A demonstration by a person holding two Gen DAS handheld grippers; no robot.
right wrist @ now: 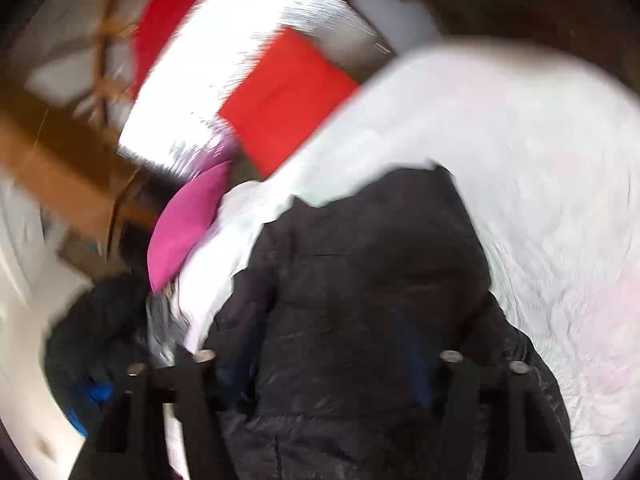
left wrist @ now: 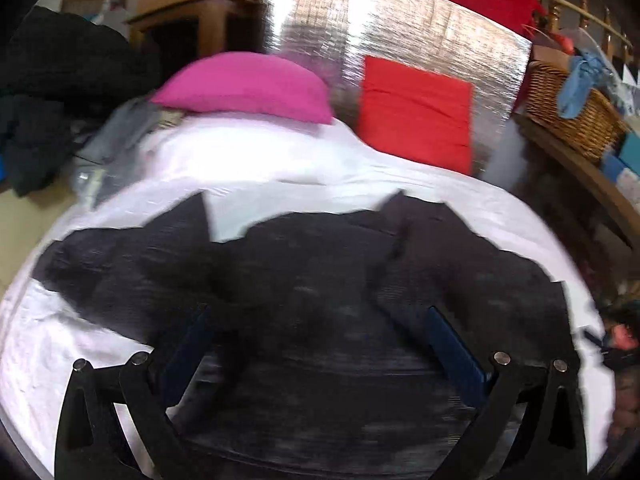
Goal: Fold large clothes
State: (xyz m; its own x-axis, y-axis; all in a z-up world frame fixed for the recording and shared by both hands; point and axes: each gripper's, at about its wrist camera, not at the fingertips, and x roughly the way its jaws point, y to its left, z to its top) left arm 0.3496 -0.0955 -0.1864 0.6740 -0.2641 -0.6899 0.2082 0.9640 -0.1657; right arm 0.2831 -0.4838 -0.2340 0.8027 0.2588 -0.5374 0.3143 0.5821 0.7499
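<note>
My dark quilted jacket (left wrist: 304, 280) sprawls, sleeves out, on the crinkled white sheet (left wrist: 280, 152). My left gripper (left wrist: 316, 320) is spread wide; my right gripper (right wrist: 320, 340) (blurred) stands apart, grasping nothing.

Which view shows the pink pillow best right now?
The left wrist view: the pink pillow lies whole and fairly sharp on the white sheet's far end. The right wrist view shows it tilted, smeared by motion blur, its lower end partly hidden.
</note>
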